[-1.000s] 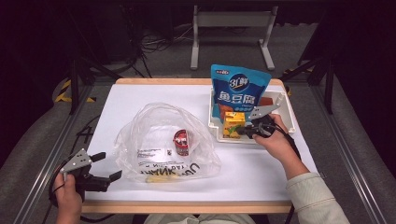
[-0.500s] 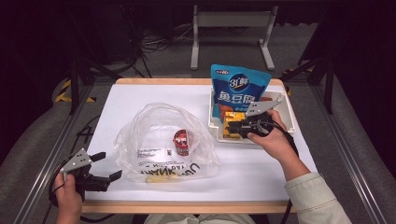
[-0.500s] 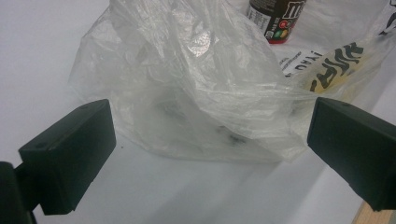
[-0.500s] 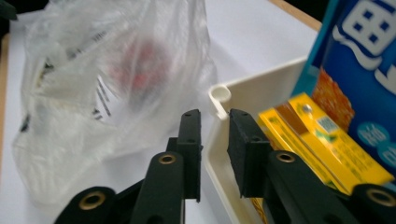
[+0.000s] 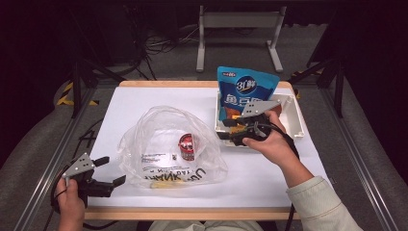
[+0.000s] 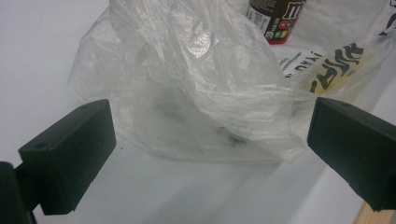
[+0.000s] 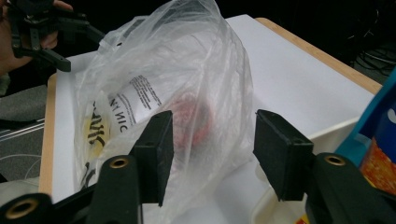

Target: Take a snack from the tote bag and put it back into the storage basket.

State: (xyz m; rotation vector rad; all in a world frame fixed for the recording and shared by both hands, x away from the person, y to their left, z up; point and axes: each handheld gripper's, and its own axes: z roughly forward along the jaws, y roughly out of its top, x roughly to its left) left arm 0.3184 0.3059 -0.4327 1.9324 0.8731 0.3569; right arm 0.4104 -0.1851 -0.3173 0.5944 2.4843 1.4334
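Right gripper (image 5: 225, 129) now nearer plastic bag (image 5: 159, 130)

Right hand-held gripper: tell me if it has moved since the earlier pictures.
Yes. The right hand-held gripper has shifted leftward over the white bin, toward its left edge and the plastic bag.

table (image 5: 144, 103): white top, wood edge; on it: clear plastic bag (image 5: 159, 130); white tray (image 5: 294, 118)

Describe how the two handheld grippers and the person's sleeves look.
Each gripper, the left gripper and the right gripper, is black and carries a grey three-cornered plate on top. The jaws end in blocky matte black pads; brass-coloured rivets sit on the right gripper's arms. A black cable trails from the left one. The right forearm wears a cream sleeve.
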